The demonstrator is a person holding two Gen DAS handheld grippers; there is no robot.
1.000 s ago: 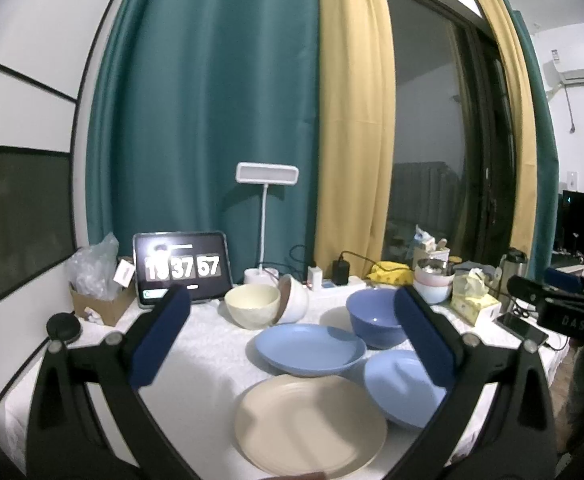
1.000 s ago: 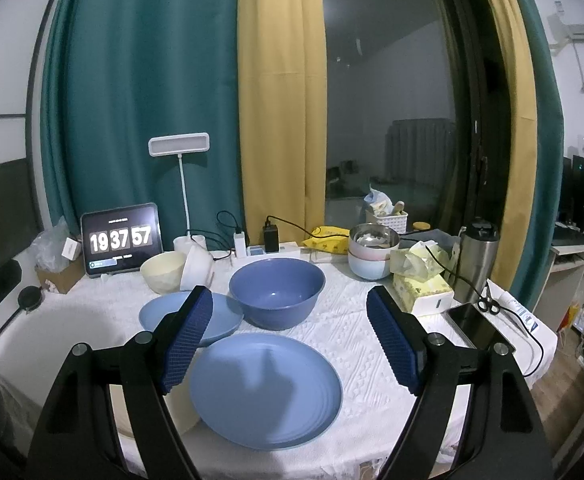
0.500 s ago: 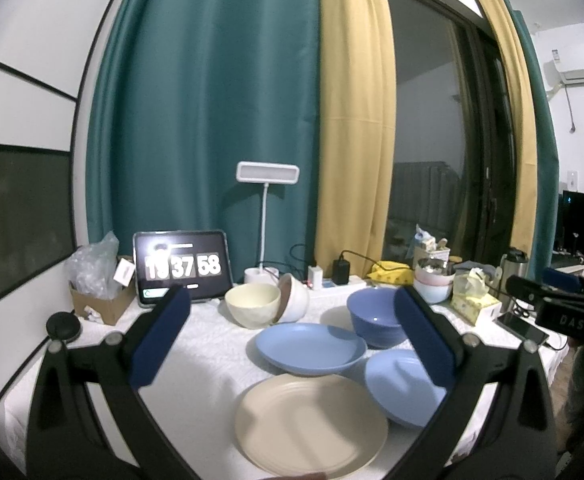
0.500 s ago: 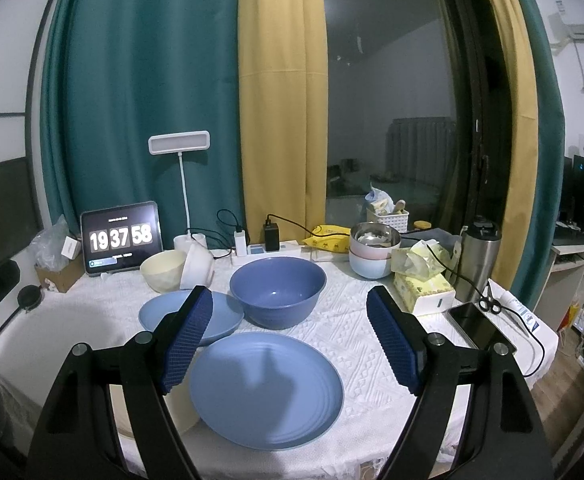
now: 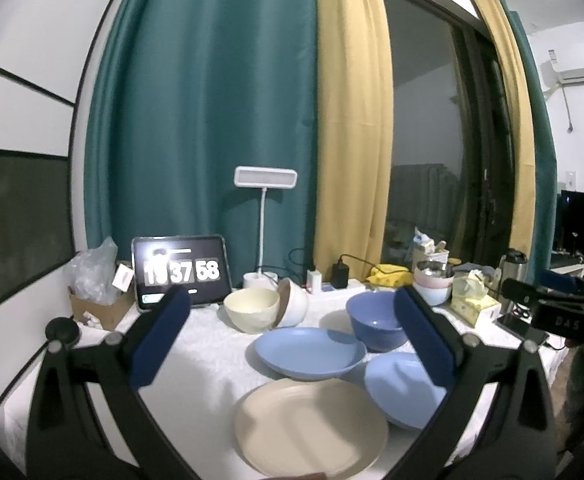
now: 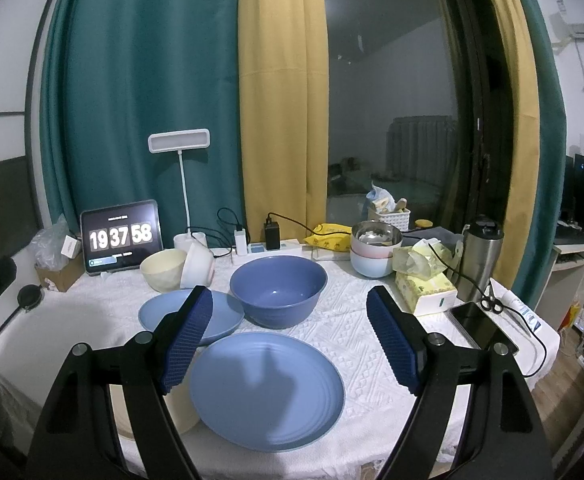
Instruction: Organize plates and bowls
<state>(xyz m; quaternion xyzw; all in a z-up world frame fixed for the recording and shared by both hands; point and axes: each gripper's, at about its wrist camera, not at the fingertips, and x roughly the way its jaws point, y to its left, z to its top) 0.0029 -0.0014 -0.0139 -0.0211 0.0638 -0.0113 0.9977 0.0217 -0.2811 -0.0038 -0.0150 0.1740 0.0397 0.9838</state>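
On the white tablecloth lie a cream plate [image 5: 312, 428], a blue plate [image 5: 308, 352] behind it and a second blue plate [image 6: 266, 388] to the right. A large blue bowl [image 6: 278, 290] stands behind the plates. A cream bowl [image 5: 252, 310] and a white bowl [image 5: 292, 304] tipped on its side sit at the back. My left gripper [image 5: 288, 340] hangs open above the plates, holding nothing. My right gripper [image 6: 288, 340] is open too, above the near blue plate [image 5: 402, 390].
At the back stand a tablet clock [image 6: 122, 238], a white desk lamp [image 6: 180, 144], a power strip [image 6: 270, 246] and stacked bowls [image 6: 376, 252]. A tissue box [image 6: 424, 290], steel flask [image 6: 480, 256] and phone [image 6: 484, 328] crowd the right edge. A cardboard box [image 5: 96, 308] sits far left.
The clock reading went from 19:37:57 to 19:37:58. Both grippers and all dishes are almost where they were.
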